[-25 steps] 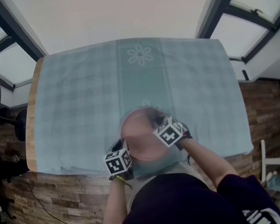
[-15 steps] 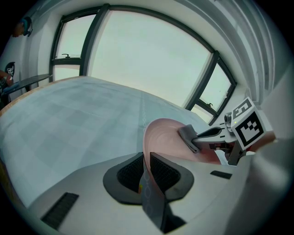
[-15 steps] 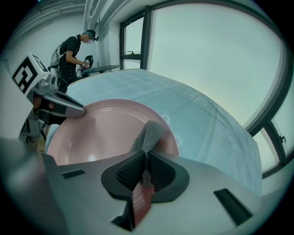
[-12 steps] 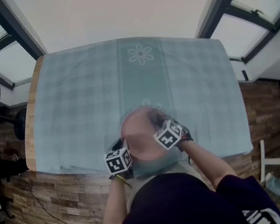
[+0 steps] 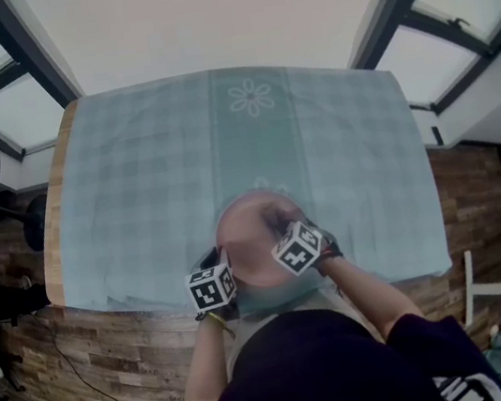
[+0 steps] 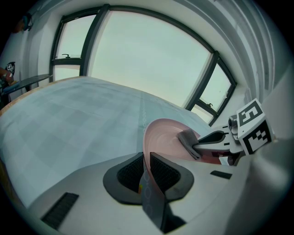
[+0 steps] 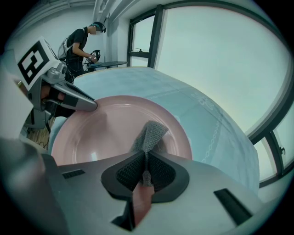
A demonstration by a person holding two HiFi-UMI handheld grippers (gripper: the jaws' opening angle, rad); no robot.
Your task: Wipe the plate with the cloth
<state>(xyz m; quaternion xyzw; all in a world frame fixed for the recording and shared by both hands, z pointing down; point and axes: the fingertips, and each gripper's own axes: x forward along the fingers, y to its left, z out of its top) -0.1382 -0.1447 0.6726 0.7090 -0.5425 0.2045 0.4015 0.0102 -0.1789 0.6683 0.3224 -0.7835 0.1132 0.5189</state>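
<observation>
The left gripper [image 6: 147,159] was clamped narrowly on the near-left rim of the round pink plate [image 7: 110,128], with the rim pinched between its pads. The right gripper [image 7: 146,166] was closed on a bunched grey mesh cloth [image 7: 151,132]. The free end of the cloth lay against the plate's inner face, toward its right side.

The plate was at the near edge of the table [image 5: 55,227], about midway along it, over the pale blue-green checked tablecloth [image 5: 149,164]. Whether it rested there or was held just clear could not be told.

To wipe well, the left grip probably needed to stay firm so the plate would not swivel. The right needed to press only with the cloth, not the jaw tips. Because the wad was small, overlapping strokes from the well out to the rim seemed wise.

Both forearms reached in from the near edge. The left gripper sloped down at the rim and the right tipped more steeply over the plate.
</observation>
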